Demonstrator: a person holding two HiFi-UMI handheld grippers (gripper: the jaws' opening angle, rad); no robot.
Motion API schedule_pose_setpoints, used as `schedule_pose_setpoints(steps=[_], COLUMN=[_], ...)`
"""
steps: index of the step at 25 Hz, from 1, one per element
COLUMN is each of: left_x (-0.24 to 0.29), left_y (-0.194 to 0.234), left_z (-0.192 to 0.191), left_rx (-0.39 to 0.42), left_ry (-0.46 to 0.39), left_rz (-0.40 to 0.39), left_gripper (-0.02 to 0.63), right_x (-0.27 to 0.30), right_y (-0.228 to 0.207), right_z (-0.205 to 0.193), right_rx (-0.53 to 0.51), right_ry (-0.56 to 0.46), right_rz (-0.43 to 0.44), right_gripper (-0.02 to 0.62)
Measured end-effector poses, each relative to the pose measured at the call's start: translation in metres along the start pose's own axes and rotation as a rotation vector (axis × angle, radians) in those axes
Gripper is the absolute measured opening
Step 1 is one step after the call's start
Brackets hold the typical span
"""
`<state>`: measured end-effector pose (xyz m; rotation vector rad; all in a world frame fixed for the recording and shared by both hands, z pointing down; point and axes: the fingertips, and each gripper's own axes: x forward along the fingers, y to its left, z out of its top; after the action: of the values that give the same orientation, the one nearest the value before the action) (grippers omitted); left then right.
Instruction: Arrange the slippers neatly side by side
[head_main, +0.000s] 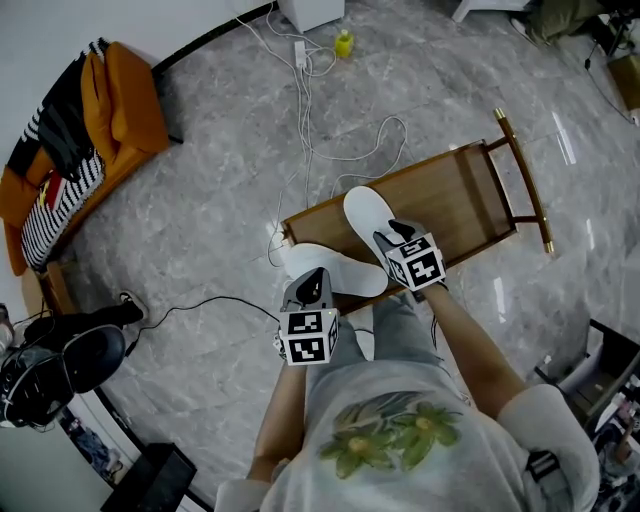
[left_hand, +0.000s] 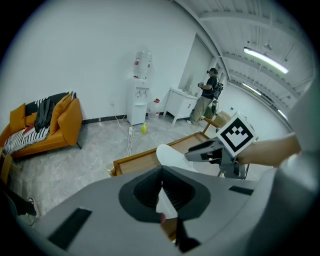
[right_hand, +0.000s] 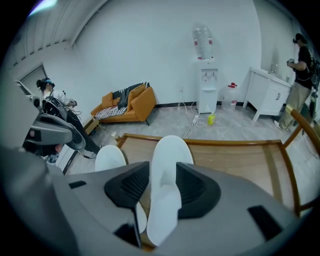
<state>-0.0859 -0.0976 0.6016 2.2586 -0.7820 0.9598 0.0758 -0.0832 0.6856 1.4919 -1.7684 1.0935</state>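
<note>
your right gripper (head_main: 395, 238) stands wide, jaws either side of the far slipper (head_main: 362, 212) at its heel end, pads not pressing. that white slipper lies on the wooden table (head_main: 470, 190), toe toward the upper left. your left gripper (head_main: 312, 282) is pinched narrow on the near slipper (head_main: 340, 270), which lies crosswise at the table's lower left edge, just beside the other. bare wood opens to the upper right. cables (head_main: 305, 120) trail across the floor above.

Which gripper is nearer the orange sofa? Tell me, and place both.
Left. The left gripper is at the end of the table nearest the sofa; the right gripper is farther along the table, away from it.
</note>
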Motion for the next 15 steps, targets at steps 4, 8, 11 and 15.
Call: schedule_pose_setpoints(steps=[4, 8, 11, 15], left_x=[-0.006, -0.015, -0.023, -0.032], left_y=[0.002, 0.008, 0.013, 0.016], left_z=[0.003, 0.004, 0.004, 0.001], left_rx=[-0.05, -0.085, -0.101, -0.123], left_ry=[-0.025, -0.049, -0.064, -0.085], left_rz=[-0.001, 0.018, 0.038, 0.059], left_gripper=[0.015, 0.014, 0.014, 0.014], right_x=[-0.012, -0.022, -0.029, -0.036], right_y=[0.011, 0.027, 0.04, 0.061], right_z=[0.007, 0.01, 0.009, 0.005], right_rx=[-0.028, -0.062, -0.098, -0.152], right_ry=[-0.036, -0.063, -0.074, -0.084], right_rz=[0.026, 0.075, 0.112, 0.172], right_gripper=[0.172, 0.173, 0.173, 0.173])
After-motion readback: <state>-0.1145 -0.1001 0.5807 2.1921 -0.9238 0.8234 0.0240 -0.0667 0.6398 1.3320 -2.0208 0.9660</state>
